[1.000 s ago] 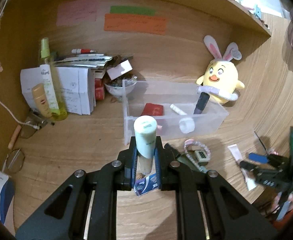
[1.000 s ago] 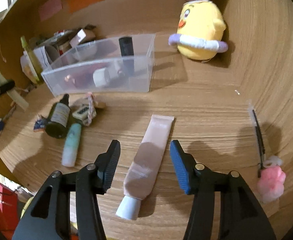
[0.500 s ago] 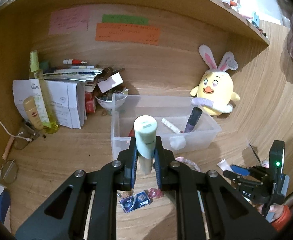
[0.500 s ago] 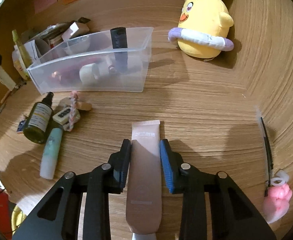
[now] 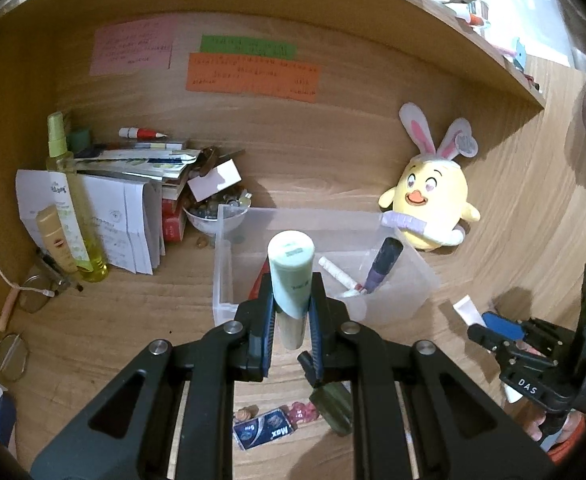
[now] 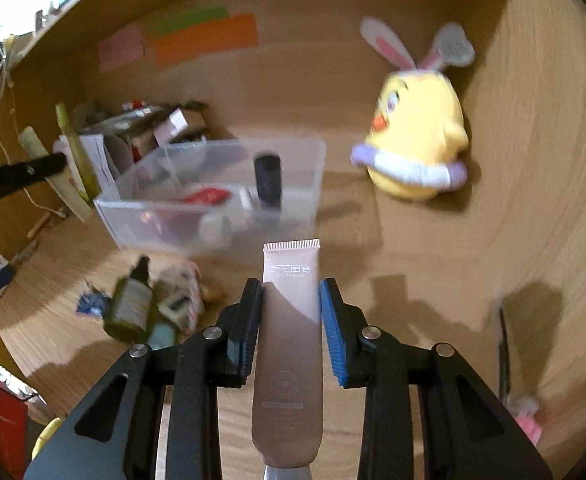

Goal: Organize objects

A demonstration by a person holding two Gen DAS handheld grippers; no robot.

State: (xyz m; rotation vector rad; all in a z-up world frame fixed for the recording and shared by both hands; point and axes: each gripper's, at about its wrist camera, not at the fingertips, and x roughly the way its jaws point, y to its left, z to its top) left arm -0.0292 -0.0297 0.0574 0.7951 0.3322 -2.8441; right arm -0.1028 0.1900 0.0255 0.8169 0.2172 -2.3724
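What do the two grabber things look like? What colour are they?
Both are black, with angled arms that have cut-out holes and silver bolts. The left gripper has dark blue ridged pads. The right gripper has brighter blue ridged pads; seen from the left camera, its body bears a small green light and white letters "DAS".

A home desk nook of pale wood under an overhanging wooden shelf (image 5: 333, 4). Pink, green and orange paper notes (image 5: 253, 76) stuck on the back panel, stacked papers and pens (image 5: 133, 160), yellow plush chick with bunny ears (image 5: 433, 208), round wire-rimmed glasses (image 5: 11, 356).
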